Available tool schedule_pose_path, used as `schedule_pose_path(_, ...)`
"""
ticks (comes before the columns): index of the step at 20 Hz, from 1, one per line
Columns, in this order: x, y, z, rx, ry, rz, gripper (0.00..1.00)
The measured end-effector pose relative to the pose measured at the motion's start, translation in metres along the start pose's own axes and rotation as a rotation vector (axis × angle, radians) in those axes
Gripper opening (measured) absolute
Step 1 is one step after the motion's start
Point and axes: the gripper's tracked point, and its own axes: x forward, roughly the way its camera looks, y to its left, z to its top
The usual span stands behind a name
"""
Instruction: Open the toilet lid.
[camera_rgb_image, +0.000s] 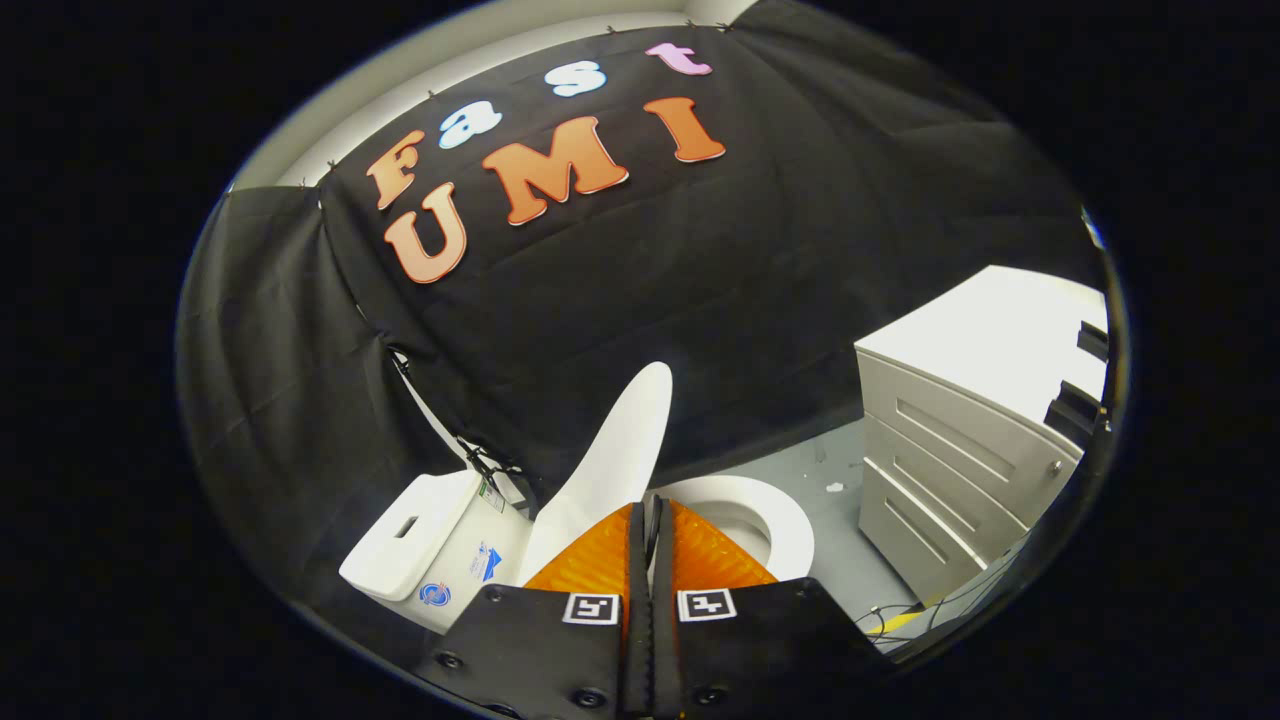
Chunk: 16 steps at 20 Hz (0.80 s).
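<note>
In the gripper view, the gripper (651, 520) has its two fingers pressed together with nothing between them. Just ahead of the fingertips the toilet lid (610, 460) stands raised, tilted toward the tank (420, 545), with the seat ring (775, 520) exposed beside it. A white drawer cabinet (960, 450) stands well apart, against the black cloth wall (750, 280).

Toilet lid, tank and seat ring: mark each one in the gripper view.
toilet lid (625, 440): gripper view, middle of the raised white panel, just beyond the fingers.
tank (405, 535): gripper view, its flat top cover, beside the lid.
seat ring (790, 530): gripper view, outer curve of the ring.
</note>
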Motion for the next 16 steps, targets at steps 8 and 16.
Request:
schedule_pose_path(8,-0.003,0.046,0.015,-0.129,-0.036,-0.005,0.08)
schedule_pose_path(16,-0.011,0.110,0.028,-0.270,-0.099,0.040,0.08)
